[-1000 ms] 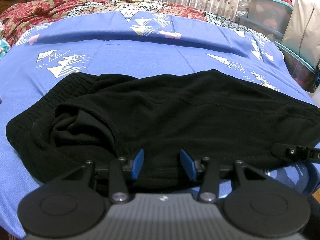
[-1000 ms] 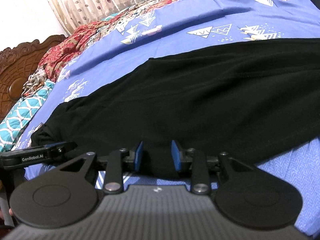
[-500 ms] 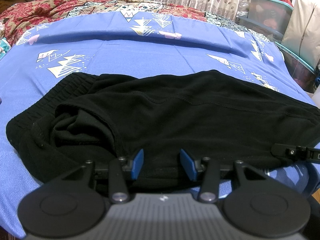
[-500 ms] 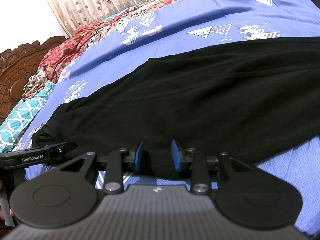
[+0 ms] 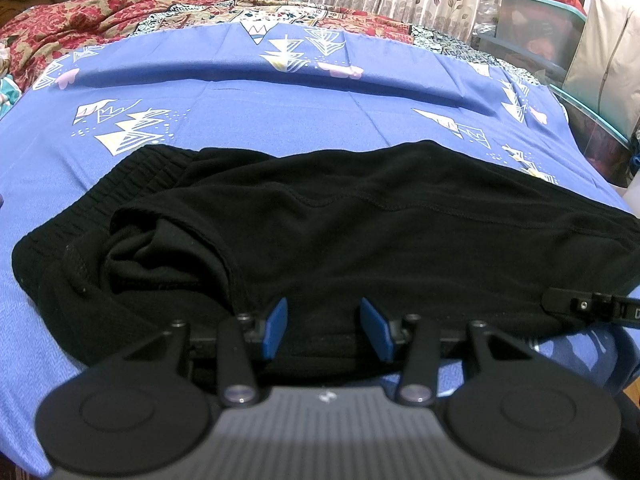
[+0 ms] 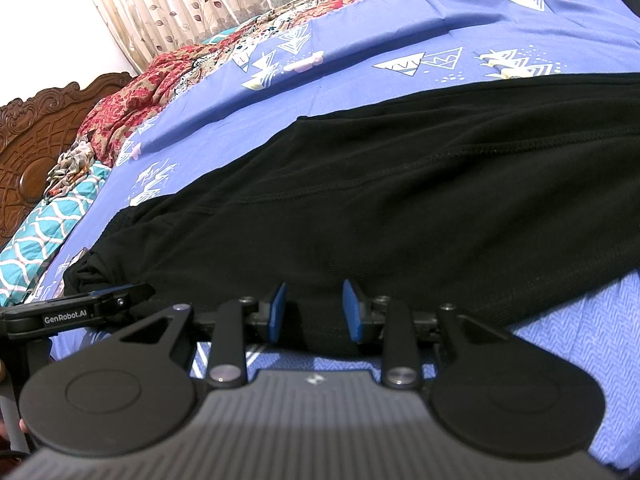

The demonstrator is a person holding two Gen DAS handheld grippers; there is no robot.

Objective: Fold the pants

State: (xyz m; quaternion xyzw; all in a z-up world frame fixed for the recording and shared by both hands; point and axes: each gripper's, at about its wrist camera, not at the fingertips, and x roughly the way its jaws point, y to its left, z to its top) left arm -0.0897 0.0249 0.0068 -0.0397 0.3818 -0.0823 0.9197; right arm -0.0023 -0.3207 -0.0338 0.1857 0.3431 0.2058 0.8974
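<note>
The soft black pants [image 5: 360, 232] lie flat across the middle of both pictures, on a blue bed sheet with white triangle shapes [image 5: 248, 116]. The left gripper [image 5: 323, 330] sits low in the middle, half open, with the near pants edge between its blue pads. The right gripper [image 6: 314, 312] does too. I cannot tell if either one squeezes the cloth.

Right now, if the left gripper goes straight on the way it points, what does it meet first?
The left gripper would meet the black fabric pants first: their near edge already lies between its blue pads. Whether the pads press the cloth is unclear. Behind the pants lies the blue patterned bedsheet.
</note>
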